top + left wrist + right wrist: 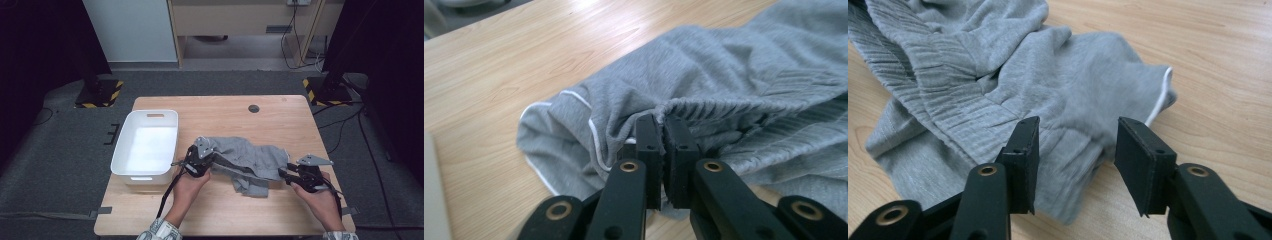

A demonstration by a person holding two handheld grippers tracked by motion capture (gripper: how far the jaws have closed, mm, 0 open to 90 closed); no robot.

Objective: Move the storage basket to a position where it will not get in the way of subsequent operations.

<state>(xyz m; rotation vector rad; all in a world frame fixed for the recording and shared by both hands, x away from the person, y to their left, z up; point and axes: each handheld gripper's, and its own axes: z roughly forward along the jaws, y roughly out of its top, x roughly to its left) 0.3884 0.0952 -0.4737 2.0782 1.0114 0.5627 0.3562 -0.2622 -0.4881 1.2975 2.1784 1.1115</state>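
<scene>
A crumpled grey garment (245,160) with a ribbed waistband and thin white trim lies in the middle of the wooden table (280,115). My left gripper (201,162) is at its left end, shut on a fold of the ribbed band (704,107); the jaws (663,131) press together with cloth pinched between them. My right gripper (286,176) is at the garment's right end. Its jaws stand open (1075,145) around the ribbed hem of the grey garment (998,85), which runs between them without being pinched.
A white plastic bin (146,144) stands at the table's left side, just left of my left gripper. A round cable hole (254,108) sits near the far edge. Black stands and cables are on the floor beyond the table.
</scene>
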